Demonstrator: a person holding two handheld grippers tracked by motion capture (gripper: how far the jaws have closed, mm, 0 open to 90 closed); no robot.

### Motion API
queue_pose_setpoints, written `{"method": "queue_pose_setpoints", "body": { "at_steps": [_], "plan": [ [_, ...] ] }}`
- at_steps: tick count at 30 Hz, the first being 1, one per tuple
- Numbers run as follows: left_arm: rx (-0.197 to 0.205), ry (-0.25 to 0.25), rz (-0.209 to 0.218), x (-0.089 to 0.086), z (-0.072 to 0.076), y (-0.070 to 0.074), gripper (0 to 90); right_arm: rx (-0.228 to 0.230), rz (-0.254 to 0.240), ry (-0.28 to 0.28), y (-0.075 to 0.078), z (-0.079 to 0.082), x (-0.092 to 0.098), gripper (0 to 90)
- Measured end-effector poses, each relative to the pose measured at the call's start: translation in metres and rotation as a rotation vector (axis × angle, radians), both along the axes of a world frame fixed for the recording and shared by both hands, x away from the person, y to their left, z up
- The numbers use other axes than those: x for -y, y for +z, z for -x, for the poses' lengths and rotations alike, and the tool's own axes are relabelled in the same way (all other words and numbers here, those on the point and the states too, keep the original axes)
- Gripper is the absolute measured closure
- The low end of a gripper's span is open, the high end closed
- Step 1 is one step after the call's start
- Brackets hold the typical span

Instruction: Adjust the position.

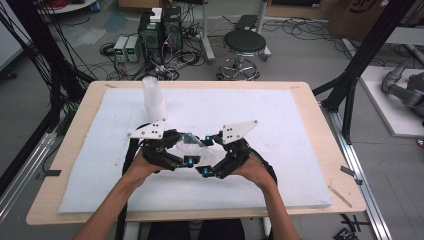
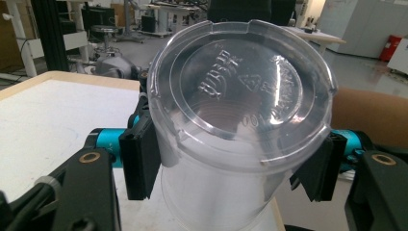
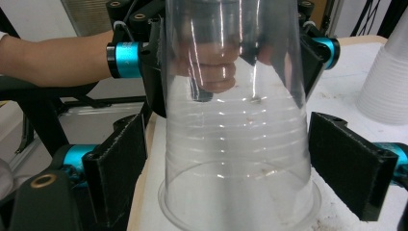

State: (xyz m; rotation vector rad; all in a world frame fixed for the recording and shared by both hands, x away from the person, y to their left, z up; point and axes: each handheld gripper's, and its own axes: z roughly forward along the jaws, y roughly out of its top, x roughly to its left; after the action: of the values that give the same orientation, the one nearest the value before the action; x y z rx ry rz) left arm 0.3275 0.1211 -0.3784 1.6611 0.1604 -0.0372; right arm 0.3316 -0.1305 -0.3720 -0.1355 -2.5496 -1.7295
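Left tongs [image 2: 231, 166] clamp clear ribbed plastic cup [image 2: 240, 115].

Cup [image 1: 189, 141] between both tools (stack of cups [image 1: 153, 97] behind, on mat [image 1: 280, 165]).

A: From where does the high view look?

B: From above the person's side of the desk [image 1: 305, 95], forward and down; the floor behind is also seen.

A: And the two gripper views?

B: Each looks along its own fingers [image 2: 139, 163], very near. The left gripper view faces the bottom of the clear cup [image 2: 240, 96]. The right gripper view faces the same cup from the rim end.

A: What do they share?

B: All three views share the cup and the white desk cover [image 1: 280, 115].
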Motion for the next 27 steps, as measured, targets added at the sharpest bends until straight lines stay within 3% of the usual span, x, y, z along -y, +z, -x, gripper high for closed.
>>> {"method": "queue_pose_setpoints", "body": {
  "at_steps": [27],
  "plan": [
    [0.003, -0.009, -0.006, -0.0002, 0.0, -0.0006, 35.1, 0.051, 0.03, -0.007, 0.0007, 0.0017, -0.0028, 31.2]
  ]
}}
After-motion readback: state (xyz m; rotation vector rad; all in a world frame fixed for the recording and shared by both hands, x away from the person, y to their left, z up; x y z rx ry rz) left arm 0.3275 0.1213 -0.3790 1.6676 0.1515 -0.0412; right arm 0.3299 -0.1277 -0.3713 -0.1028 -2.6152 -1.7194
